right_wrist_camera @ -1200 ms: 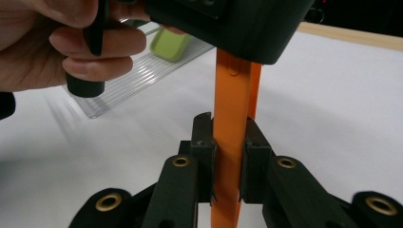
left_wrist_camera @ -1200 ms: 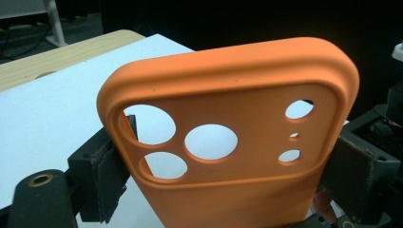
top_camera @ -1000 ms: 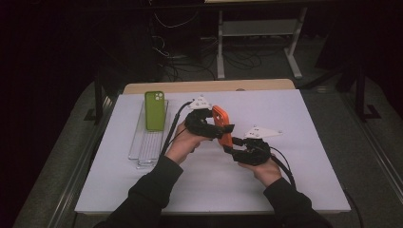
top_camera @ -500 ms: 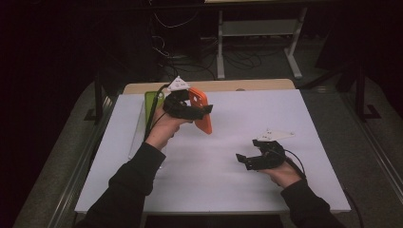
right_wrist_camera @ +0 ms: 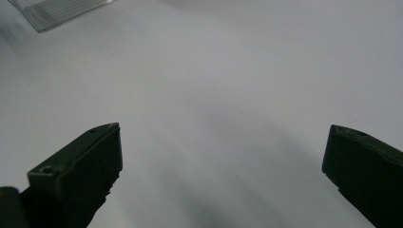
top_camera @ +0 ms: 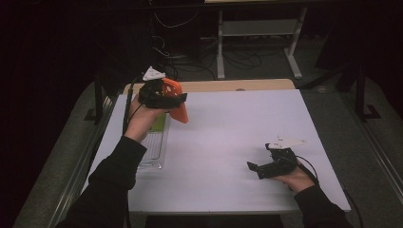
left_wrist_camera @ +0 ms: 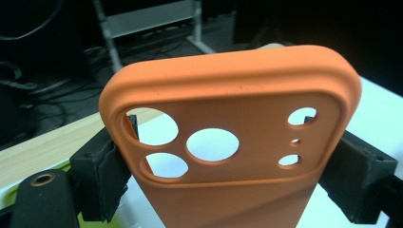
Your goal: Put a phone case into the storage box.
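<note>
Here the left gripper (top_camera: pixel 172 100) is clenched across the width of a soft orange silicone phone case (top_camera: pixel 175 103), one black jaw on each long edge, as the left gripper view shows: the pads (left_wrist_camera: pixel 102 173) press the sides just below the camera cut-outs. Gripping by the edges leaves the open face and the back free, which I judge suits slipping the case over a phone or setting it flat. The case hangs in the air with its camera end up, above the far left part of the white table (top_camera: pixel 237 142), over the clear ribbed plastic tray (top_camera: pixel 151 151) and the lime-green phone case (top_camera: pixel 159 122) that lies at the tray's far end, partly hidden by the hand.

The right gripper (top_camera: pixel 254 167) rests low near the table's near right edge, well apart from the orange case. Its jaws have just been opening and now stand wide and released, with nothing but bare tabletop between them. That hand looks parked out of the way, leaving the carrying to the left.
</note>
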Available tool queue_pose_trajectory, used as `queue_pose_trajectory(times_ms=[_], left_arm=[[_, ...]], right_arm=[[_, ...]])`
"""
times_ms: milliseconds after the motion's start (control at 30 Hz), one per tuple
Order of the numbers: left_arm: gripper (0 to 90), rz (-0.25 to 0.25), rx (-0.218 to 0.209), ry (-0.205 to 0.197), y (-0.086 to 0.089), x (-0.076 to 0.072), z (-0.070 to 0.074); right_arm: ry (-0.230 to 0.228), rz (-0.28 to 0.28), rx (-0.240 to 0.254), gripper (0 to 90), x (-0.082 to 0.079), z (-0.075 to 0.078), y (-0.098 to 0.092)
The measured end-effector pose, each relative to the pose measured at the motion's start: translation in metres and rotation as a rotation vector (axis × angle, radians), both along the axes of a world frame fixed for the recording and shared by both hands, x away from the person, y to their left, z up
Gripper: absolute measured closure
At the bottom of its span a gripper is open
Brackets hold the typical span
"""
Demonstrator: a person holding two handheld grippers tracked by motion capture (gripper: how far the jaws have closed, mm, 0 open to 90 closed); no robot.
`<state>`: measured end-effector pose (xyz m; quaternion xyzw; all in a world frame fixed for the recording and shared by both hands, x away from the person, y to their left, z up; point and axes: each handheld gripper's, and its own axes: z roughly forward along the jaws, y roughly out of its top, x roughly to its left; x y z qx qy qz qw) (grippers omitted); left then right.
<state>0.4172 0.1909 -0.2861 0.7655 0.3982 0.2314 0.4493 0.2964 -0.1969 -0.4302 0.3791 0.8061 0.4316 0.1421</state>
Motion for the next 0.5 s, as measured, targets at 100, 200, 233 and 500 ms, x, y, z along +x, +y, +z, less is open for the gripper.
queue_pose_trajectory(times_ms=[100,200,233,500], left_arm=[[13.5,0.052,0.008,0.01,0.013,0.001,0.001],[13.4,0.101,0.016,0.016,0.025,0.002,0.0],[13.4,0.118,0.02,0.014,0.029,0.002,0.0],[13.4,0.253,0.073,0.043,0.05,0.007,-0.012]], right_arm=[[0.013,0.006,0.001,0.0,-0.002,-0.002,-0.004],[0.02,0.001,-0.002,0.0,-0.004,-0.004,-0.007],[0.019,-0.001,0.0,0.0,-0.006,-0.004,-0.008],[0.028,0.017,0.007,0.0,-0.01,-0.006,-0.009]])
